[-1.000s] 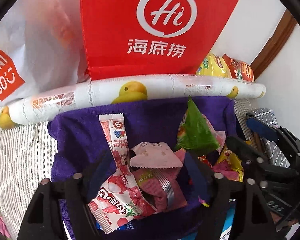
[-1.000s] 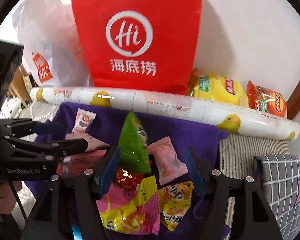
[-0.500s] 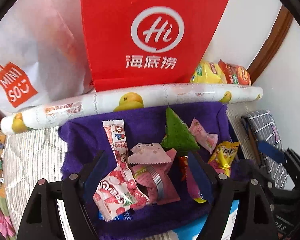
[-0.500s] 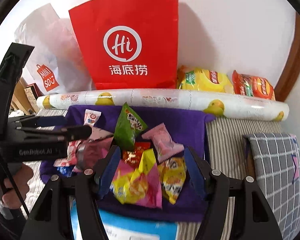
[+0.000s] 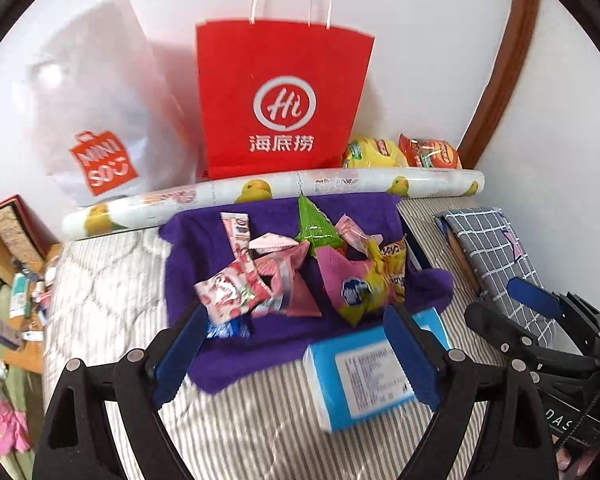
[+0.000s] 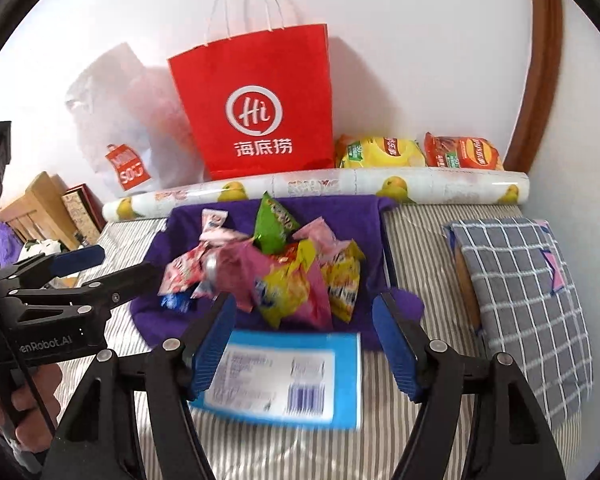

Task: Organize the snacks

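Both grippers, left gripper (image 5: 296, 332) and right gripper (image 6: 304, 328), have just been opening, nothing between their jaws, above the snack packets (image 6: 284, 272) heaped on the purple cloth (image 5: 204, 236).

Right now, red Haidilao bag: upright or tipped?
Upright. The red Haidilao paper bag stands against the wall behind the duck-print roll, its white handles pointing up.
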### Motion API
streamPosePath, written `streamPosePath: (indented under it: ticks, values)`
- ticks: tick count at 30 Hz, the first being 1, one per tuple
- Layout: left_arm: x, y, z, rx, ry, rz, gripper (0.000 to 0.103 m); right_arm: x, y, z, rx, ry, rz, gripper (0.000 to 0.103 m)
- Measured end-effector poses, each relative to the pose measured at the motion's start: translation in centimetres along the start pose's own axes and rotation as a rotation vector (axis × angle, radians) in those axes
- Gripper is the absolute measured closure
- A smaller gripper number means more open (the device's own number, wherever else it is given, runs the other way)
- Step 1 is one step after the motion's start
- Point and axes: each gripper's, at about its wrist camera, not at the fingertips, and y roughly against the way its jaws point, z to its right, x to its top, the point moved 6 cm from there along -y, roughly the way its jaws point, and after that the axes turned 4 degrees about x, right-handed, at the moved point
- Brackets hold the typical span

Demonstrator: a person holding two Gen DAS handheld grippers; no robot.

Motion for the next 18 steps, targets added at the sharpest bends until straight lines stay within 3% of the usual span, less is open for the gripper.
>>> streamPosePath:
  ticks: [3, 5, 13, 18]
  values:
    - [-1.2, 2.7, 0.1, 0.005, 0.003, 0.030, 0.013, -1.4, 2.2, -0.4, -0.001, -0.009, 0.000, 0.032]
    - [-2.1, 4.3, 0.3, 0.014, 0.009, 0.055, 0.013, -2.4, 3.9, -0.3, -0.021, -0.013, 0.010, 0.023]
    - [-5.5, 9.5, 1.3, 0.047, 0.021, 0.122, 0.009, -5.5, 10.4, 0.3, -0.075, -0.016, 0.095, 0.004]
    - [-7.1, 11.8, 2.1, 0.086, 0.009, 0.164, 0.008, -7.2, 12.8, 0.8, -0.105, -0.021, 0.108, 0.003]
